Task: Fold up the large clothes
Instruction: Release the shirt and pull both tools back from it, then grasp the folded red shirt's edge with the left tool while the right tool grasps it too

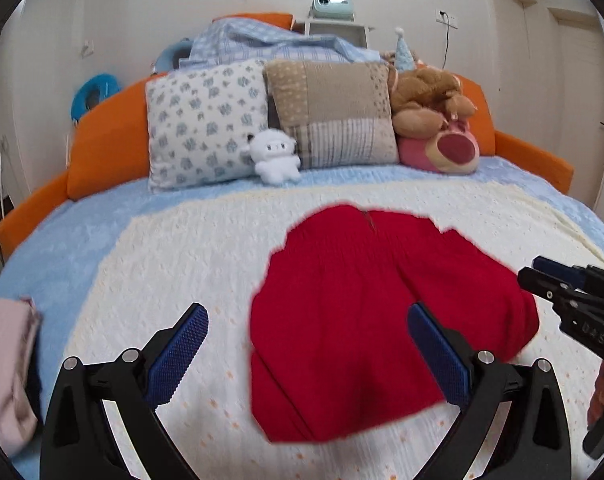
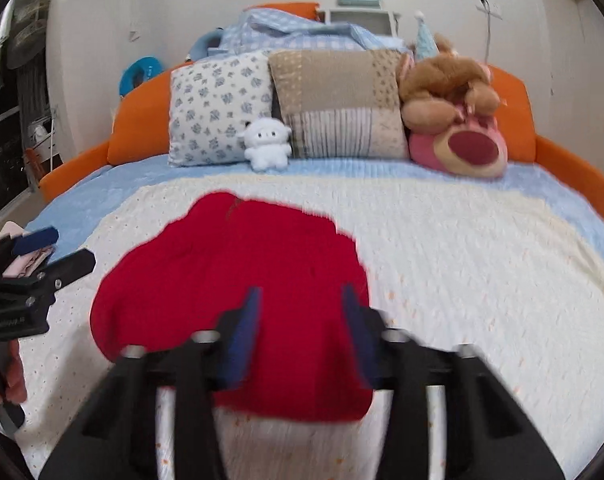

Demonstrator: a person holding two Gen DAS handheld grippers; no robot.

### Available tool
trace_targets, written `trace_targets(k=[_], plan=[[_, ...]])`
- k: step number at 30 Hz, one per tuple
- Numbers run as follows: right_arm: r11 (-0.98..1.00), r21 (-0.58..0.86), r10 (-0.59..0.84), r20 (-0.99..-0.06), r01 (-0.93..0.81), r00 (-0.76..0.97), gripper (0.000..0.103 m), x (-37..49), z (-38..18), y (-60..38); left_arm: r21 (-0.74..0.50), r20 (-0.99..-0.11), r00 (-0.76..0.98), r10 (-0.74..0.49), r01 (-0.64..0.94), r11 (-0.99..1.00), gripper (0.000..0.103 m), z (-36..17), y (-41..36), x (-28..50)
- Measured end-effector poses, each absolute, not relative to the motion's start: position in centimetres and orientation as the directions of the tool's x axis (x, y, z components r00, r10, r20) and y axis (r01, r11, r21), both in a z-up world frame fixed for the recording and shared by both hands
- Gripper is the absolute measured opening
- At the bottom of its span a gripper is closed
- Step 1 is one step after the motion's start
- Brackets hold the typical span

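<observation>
text: "DAS", partly legible | on: right gripper point(image 1: 536, 272) body

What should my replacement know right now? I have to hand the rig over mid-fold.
Left hand-held gripper: open wide, holding nothing, above the near edge of the red garment.
Right hand-held gripper: jaws apart, nothing between the pads, also above the garment's near edge.
Red garment: lies in a compact folded bundle on the cream bedspread, free of both grippers.
A pink folded item sits at the left edge.
Done: the red piece looks folded.
Left: probably check or tidy the fold, then move it aside; I can't tell whether more clothes remain.
</observation>
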State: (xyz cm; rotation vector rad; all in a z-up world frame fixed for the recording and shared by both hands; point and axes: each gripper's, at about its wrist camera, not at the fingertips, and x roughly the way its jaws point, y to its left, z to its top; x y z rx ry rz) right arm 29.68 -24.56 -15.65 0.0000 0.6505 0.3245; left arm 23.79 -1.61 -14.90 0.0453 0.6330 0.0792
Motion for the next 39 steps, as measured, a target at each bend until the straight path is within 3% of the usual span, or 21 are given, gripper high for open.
trace_targets(k=[5, 7, 14, 15, 17, 18, 22, 25, 28, 33, 39], plan=[[0.956, 0.061, 0.262, -0.621, -0.288, 0.739, 0.021, 30.5, -17.8, -24.0, 0.053, -0.691, 0.718, 0.084, -0.065, 0.996, 0.097, -19.2, -0.9, 25.5], [0.955, 0.014, 0.237, -0.642, -0.298, 0.729, 0.020, 31.4, -18.5, -23.3, -0.018, -0.704, 0.710, 0.037, -0.070, 0.997, 0.098, -19.8, 0.0, 26.0], [0.957, -0.002, 0.216, -0.657, -0.289, 0.722, 0.021, 31.9, -18.8, -22.7, -0.063, -0.740, 0.672, -0.002, -0.066, 0.996, 0.098, -20.1, 0.8, 26.4], [0.957, 0.031, 0.238, -0.655, -0.290, 0.717, 0.023, 31.6, -18.4, -23.3, -0.062, -0.739, 0.673, -0.001, -0.067, 0.996, 0.098, -19.6, 1.0, 26.2], [0.947, 0.173, 0.314, -0.671, -0.271, 0.671, 0.048, 31.1, -17.7, -25.7, -0.098, -0.733, 0.680, -0.027, -0.067, 0.993, 0.098, -18.5, 2.1, 25.2], [0.928, 0.270, 0.372, -0.677, -0.255, 0.636, 0.066, 31.0, -17.7, -27.2, -0.151, -0.742, 0.666, -0.074, -0.060, 0.987, 0.098, -18.2, 2.9, 25.0], [0.782, 0.616, 0.582, -0.663, -0.098, 0.471, 0.082, 30.2, -19.1, -33.2, -0.449, -0.768, 0.557, -0.315, -0.119, 0.886, 0.098, -18.7, 8.0, 23.8], [0.621, 0.783, 0.728, -0.564, -0.026, 0.389, 0.083, 29.6, -20.7, -34.6, -0.621, -0.722, 0.521, -0.455, -0.200, 0.758, 0.098, -20.4, 10.4, 22.3], [0.473, 0.880, 0.826, -0.457, 0.035, 0.329, 0.083, 30.0, -22.3, -33.5, -0.692, -0.684, 0.495, -0.536, -0.207, 0.692, 0.098, -21.9, 9.8, 22.2], [0.417, 0.895, 0.836, -0.446, 0.159, 0.319, 0.083, 32.1, -24.8, -31.7, -0.769, -0.620, 0.467, -0.631, -0.204, 0.605, 0.098, -24.4, 7.1, 24.4], [0.384, 0.880, 0.797, -0.469, 0.280, 0.380, 0.081, 34.1, -26.4, -32.0, -0.819, -0.570, 0.496, -0.655, -0.284, 0.498, 0.098, -27.7, 6.6, 26.5]])
